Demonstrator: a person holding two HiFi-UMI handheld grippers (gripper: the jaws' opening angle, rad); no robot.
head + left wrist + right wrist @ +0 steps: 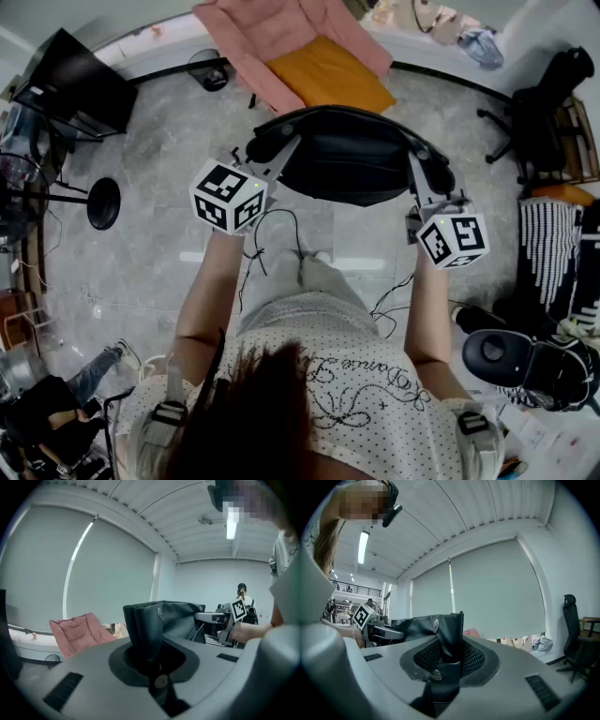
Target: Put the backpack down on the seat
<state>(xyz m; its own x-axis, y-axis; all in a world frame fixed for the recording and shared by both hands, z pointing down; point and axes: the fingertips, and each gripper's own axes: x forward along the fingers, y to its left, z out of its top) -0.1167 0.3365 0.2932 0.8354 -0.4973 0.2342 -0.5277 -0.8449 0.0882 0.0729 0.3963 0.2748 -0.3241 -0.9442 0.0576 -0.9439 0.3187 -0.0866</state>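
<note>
A black backpack (347, 155) hangs in the air between my two grippers, above the grey floor. My left gripper (267, 150) is shut on its left edge, with dark fabric (145, 620) pinched between the jaws. My right gripper (427, 173) is shut on the right edge, where a fold of fabric (447, 625) with a snap stands up between the jaws. The seat is a pink folding chair (281, 37) with an orange cushion (328, 75), just beyond the backpack. The chair (77, 630) shows low at the left in the left gripper view.
A black office chair (539, 112) stands at the far right, with a striped cloth (548, 253) below it. A round black stand (103, 202) and a dark table (80, 84) are at the left. Cables (272, 234) trail on the floor under the backpack.
</note>
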